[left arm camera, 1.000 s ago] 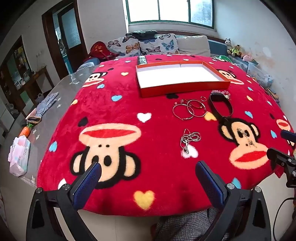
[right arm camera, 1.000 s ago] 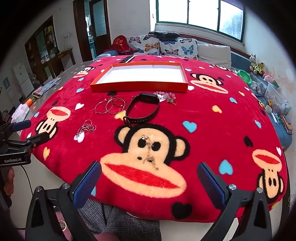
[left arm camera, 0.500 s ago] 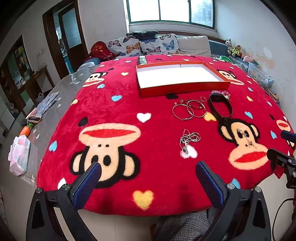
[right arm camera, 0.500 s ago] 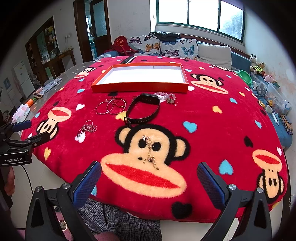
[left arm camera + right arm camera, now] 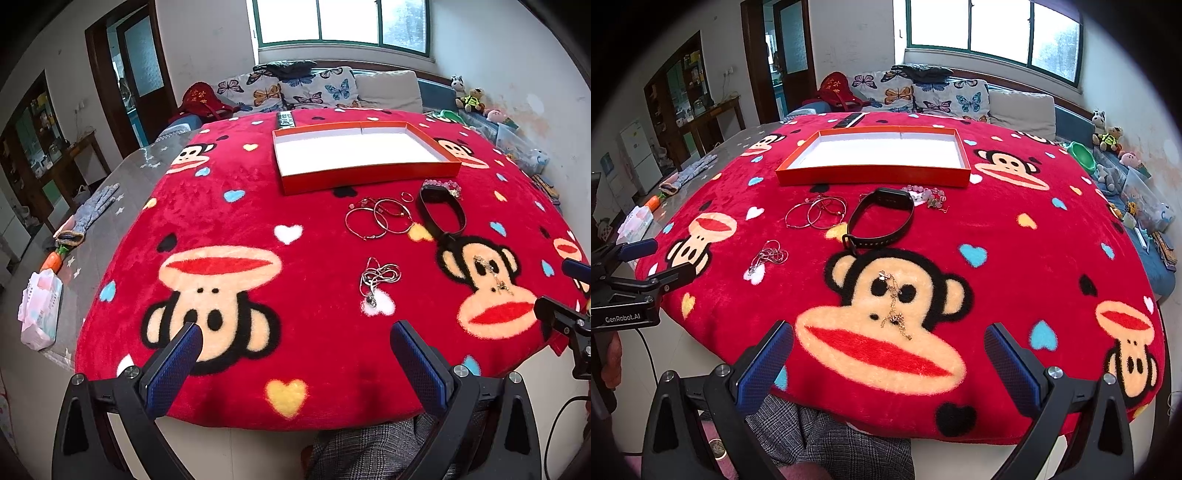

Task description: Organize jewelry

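**Both grippers hover wide open at the near edge, jewelry untouched**

The left gripper (image 5: 295,350) and right gripper (image 5: 888,349) hang over the near edge of the surface, jaws spread apart and holding nothing. Just beyond the right gripper, a gold chain (image 5: 895,308) lies on a monkey face of the red blanket (image 5: 1015,221). Ahead of the left gripper sits a tangled silver necklace (image 5: 376,278). Farther on lie thin bangles (image 5: 380,218), beside a black wristband (image 5: 881,218) and a beaded bracelet (image 5: 927,195). Beyond those rests the orange tray (image 5: 871,176), white inside. A remote control (image 5: 286,119) lies behind it.
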`<control>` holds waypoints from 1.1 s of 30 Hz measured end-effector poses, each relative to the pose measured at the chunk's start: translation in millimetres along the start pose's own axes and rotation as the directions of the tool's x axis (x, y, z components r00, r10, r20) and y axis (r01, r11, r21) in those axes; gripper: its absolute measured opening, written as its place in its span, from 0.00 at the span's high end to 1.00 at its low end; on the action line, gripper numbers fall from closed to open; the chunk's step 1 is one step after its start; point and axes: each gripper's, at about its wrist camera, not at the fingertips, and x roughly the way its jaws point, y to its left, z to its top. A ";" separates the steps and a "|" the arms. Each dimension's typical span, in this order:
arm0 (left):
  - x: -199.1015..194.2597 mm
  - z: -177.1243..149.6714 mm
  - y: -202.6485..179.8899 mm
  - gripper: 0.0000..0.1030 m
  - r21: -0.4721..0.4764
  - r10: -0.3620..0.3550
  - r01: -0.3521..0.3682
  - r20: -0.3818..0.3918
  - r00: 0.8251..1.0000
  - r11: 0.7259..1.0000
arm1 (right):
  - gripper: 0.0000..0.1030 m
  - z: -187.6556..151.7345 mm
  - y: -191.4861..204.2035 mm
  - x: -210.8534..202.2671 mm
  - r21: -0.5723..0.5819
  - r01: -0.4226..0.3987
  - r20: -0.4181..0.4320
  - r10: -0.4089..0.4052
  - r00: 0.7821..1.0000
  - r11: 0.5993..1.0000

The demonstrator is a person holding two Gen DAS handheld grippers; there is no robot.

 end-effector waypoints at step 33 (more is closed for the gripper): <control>-1.8 1.6 -6.4 0.00 0.021 -0.030 0.030 0.002 1.000 0.999 | 0.00 0.9 2.2 -1.1 -0.002 -0.008 0.004 0.008 1.000 1.000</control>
